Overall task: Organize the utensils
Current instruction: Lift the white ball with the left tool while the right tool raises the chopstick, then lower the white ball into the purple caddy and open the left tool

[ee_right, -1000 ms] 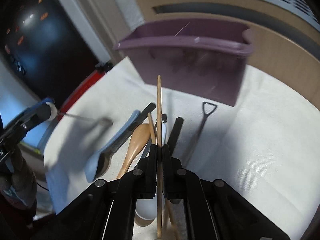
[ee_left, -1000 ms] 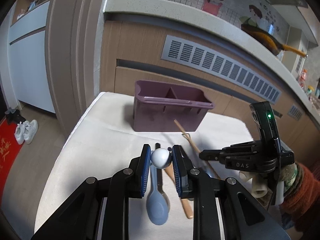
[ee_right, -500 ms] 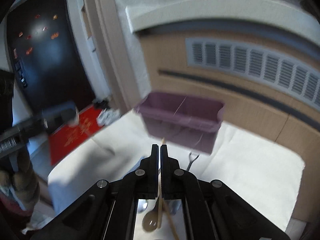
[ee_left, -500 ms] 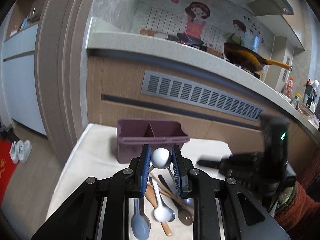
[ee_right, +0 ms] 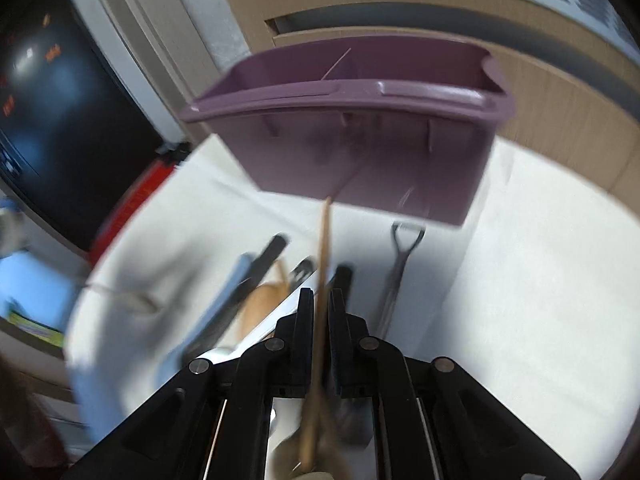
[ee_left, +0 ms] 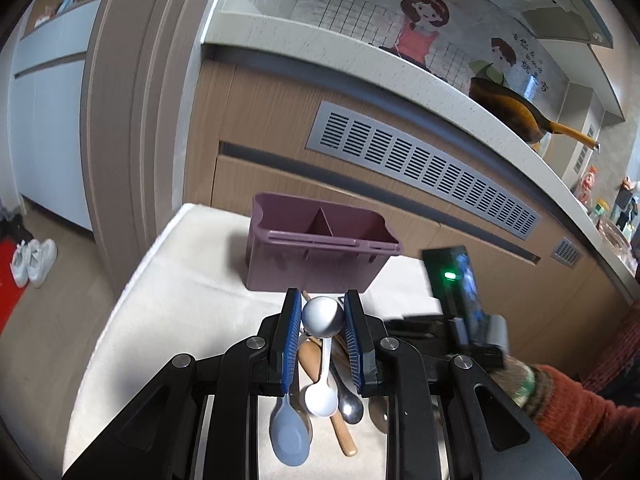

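Organizer (ee_right: 360, 128) nearer — right fingers (ee_right: 305, 312) opening around chopstick (ee_right: 322, 264).

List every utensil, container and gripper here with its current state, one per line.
Left gripper: shut on the grey spoon.
Grey spoon: held by its bowl, off the table.
Right gripper: jaws opening, wooden chopstick between them.
Wooden chopstick: pointing toward the bin, not yet inside.
Purple bin: upright, both compartments look empty.
Blue spoon: lying flat.
White spoon: lying flat.
Wooden spoon: lying flat.
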